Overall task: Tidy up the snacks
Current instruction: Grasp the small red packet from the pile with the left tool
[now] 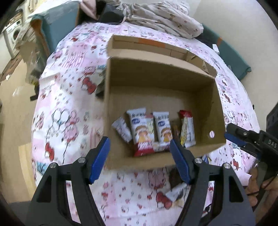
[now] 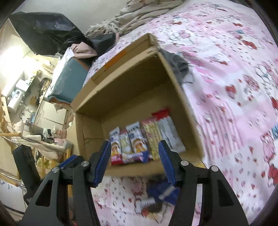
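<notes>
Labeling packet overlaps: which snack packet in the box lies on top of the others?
The red-bottomed packet between the two girl-printed white packets; it overlaps both.

A bed (image 1: pixel 73 107) in pink cartoon-print sheet, carrying the lot.

Sitting square on the sheet is an open cardboard box (image 1: pixel 205 97), flaps up. Just in front of its near wall, loose snack packets (image 1: pixel 176 191) lie on the sheet, blurred in the right wrist view. At the far end, a rumpled pale blanket (image 1: pixel 161 19) is heaped up, with a pink cloth (image 1: pixel 91 7) and something dark beside it. A grey cloth (image 2: pixel 180 66) pokes out by the box's far corner.
</notes>
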`<state>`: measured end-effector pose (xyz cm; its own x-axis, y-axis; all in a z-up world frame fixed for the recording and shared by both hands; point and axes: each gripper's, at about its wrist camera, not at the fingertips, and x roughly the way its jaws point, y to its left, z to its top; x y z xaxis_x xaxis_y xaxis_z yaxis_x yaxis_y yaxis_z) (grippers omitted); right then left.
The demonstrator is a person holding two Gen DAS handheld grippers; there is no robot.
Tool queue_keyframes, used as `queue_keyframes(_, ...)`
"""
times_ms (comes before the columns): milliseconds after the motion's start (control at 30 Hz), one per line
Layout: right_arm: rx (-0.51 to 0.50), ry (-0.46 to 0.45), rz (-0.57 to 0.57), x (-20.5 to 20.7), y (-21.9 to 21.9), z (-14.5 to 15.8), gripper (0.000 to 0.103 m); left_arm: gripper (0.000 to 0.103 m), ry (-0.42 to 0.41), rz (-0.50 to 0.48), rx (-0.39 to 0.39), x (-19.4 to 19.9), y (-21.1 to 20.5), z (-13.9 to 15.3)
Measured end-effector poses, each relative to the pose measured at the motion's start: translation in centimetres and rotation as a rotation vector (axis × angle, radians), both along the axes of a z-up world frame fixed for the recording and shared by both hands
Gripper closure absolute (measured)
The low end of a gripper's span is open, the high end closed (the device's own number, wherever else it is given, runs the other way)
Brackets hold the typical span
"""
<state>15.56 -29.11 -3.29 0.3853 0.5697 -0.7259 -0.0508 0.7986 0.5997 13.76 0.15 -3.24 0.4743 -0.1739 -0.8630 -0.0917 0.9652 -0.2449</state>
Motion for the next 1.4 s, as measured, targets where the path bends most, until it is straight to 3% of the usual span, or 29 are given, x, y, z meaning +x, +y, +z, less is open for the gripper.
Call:
queue_keyframes(133,0.015,0.007,-0.034,-2.2,-1.6,0.2,0.044,0.035,0.019,0.035,-0.017,-2.2,0.6,-0.3)
queue_keyframes(233,0.04,0.042,-0.062,-3.9,-2.9,-0.4,0.044,0.035,-0.011,0.056,-0.017,-4.2,0.7,-0.1)
queue_keyframes(433,0.188,0.168,-0.16,-6.1,-5.3,-3.1,0.044,0.035,-0.001,0.064,-0.004,-6.0,-0.2,-1.3)
queue_keyframes(700,0.204,0.283,-0.317,-7.3,-7.0,-5.7,0.043,0.035,0.053,0.052,0.05,-6.2,-2.4,-5.1)
queue_keyframes(1033,0.223,0.279,-0.293,-6.9,-6.3,-5.6,0.043,0.035,0.04,0.046,0.045,-3.8,-5.7,-9.5)
queue_keyframes(1333,0.246,0.281,-0.311,-6.7,-6.9,-5.6,0.042,0.047,0.019,0.029,0.102,-1.6,-6.9,-12.0)
queue_keyframes(1400,0.246,0.283,-0.31,-6.6,-6.9,-5.7,0.042,0.067,0.011,0.024,0.131,-1.5,-7.1,-12.2)
